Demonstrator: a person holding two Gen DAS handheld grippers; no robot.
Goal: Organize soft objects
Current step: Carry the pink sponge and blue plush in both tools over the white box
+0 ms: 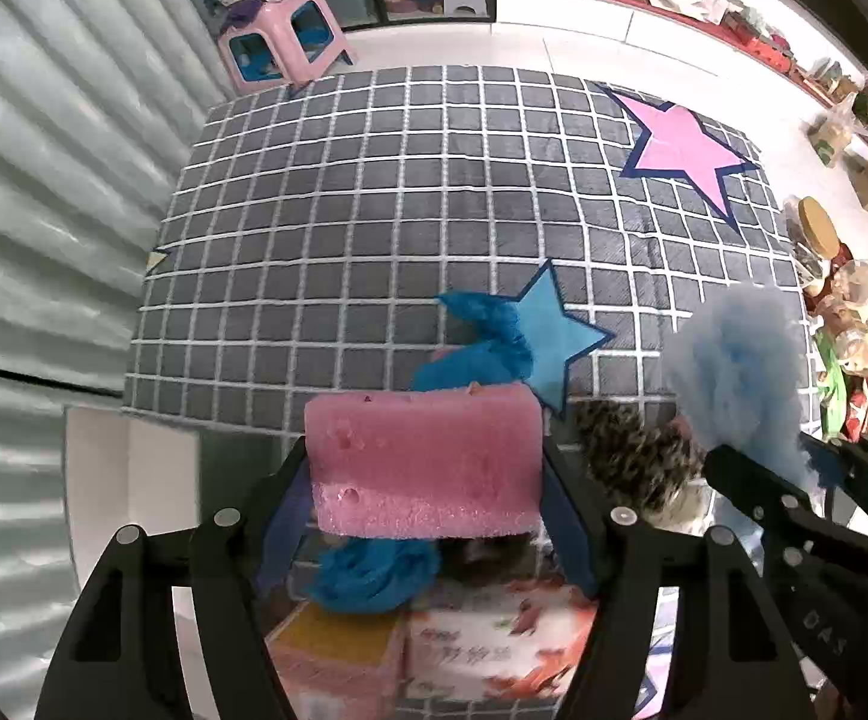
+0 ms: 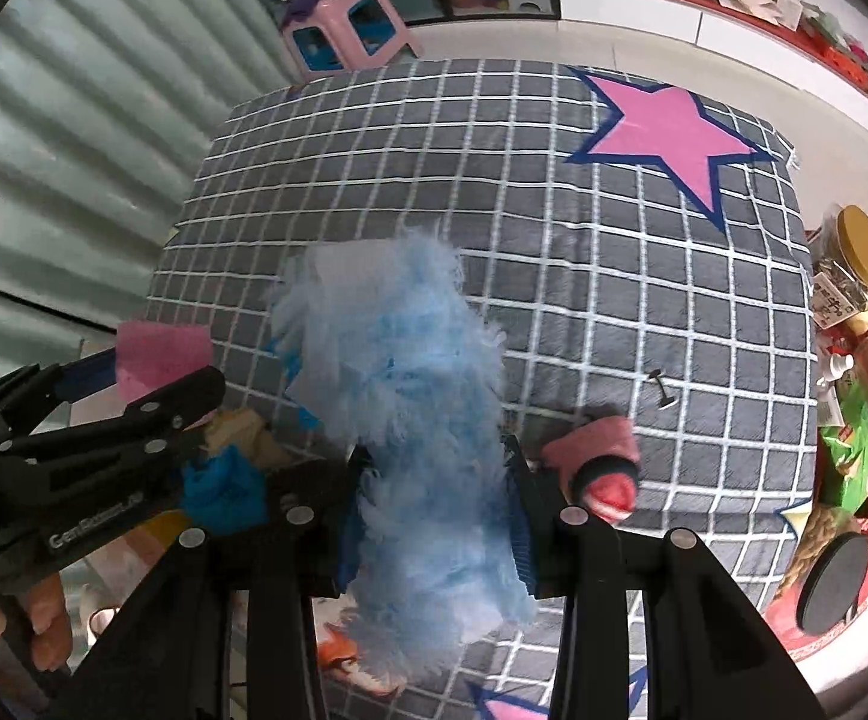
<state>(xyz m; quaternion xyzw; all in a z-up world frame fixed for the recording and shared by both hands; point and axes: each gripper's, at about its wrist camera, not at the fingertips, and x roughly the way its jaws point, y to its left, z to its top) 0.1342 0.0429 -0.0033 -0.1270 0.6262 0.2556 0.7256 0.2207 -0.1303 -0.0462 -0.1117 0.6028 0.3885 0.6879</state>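
Note:
A pink sponge block (image 1: 422, 468) is clamped between the blue pads of my left gripper (image 1: 425, 456), held above the grey checked mat (image 1: 374, 210). My right gripper (image 2: 436, 456) is shut on a fluffy light-blue duster-like piece (image 2: 410, 396), which also shows at the right of the left wrist view as a light-blue fluffy piece (image 1: 733, 360). A crumpled blue cloth (image 1: 487, 336) lies on the mat by a blue star. More blue cloth (image 1: 374, 570) and a speckled plush (image 1: 637, 456) lie below the sponge. A pink rolled sock (image 2: 601, 468) lies right of the right gripper.
A printed cardboard box (image 1: 493, 648) sits beneath the left gripper. A corrugated metal wall (image 1: 44, 210) runs along the left. A pink stool (image 1: 284, 36) stands beyond the mat. Jars and snack bags (image 2: 853, 360) crowd the right edge. A small metal clip (image 2: 661, 390) lies on the mat.

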